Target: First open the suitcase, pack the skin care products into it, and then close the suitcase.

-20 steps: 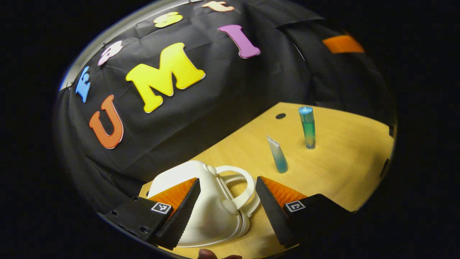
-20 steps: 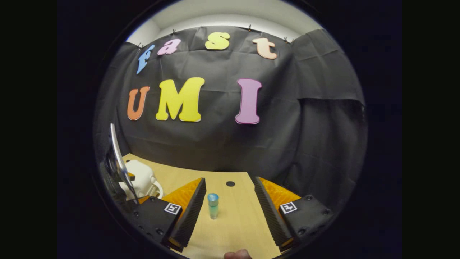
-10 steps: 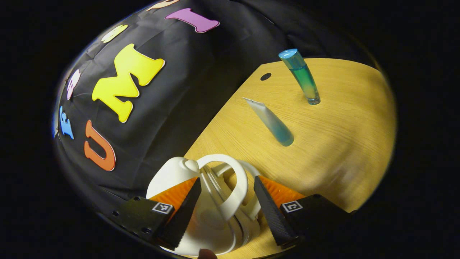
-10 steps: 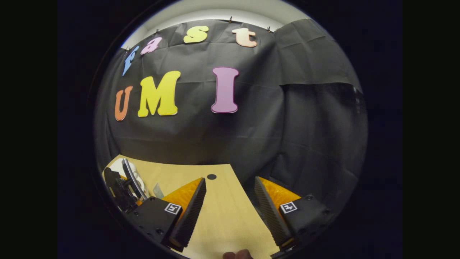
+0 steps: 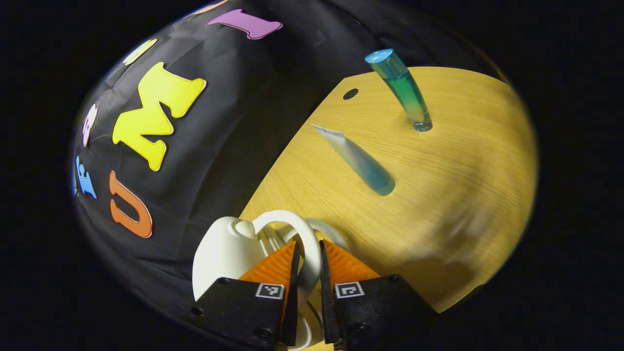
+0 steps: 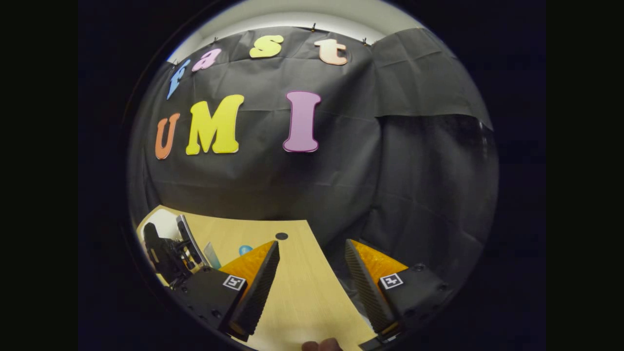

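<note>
A small white suitcase stands at the table's near corner in the left gripper view. Its white loop handle rises between my left gripper's fingers, and the left gripper is shut on that handle. Farther out a blue-tipped white tube stands on its cap, and beyond it is a tall blue-green bottle. In the right gripper view my right gripper hangs open over the table with nothing between its fingers. At that view's far left are the left gripper, the suitcase, the tube and the bottle's cap.
The wooden table ends at the black cloth wall behind it. A small dark hole sits near the table's back edge. A fingertip shows at the bottom of the right gripper view.
My left gripper dropped onto the suitcase and shut on its handle; it stood open before. The right gripper swung right, so the bottle left the space between its fingers.
</note>
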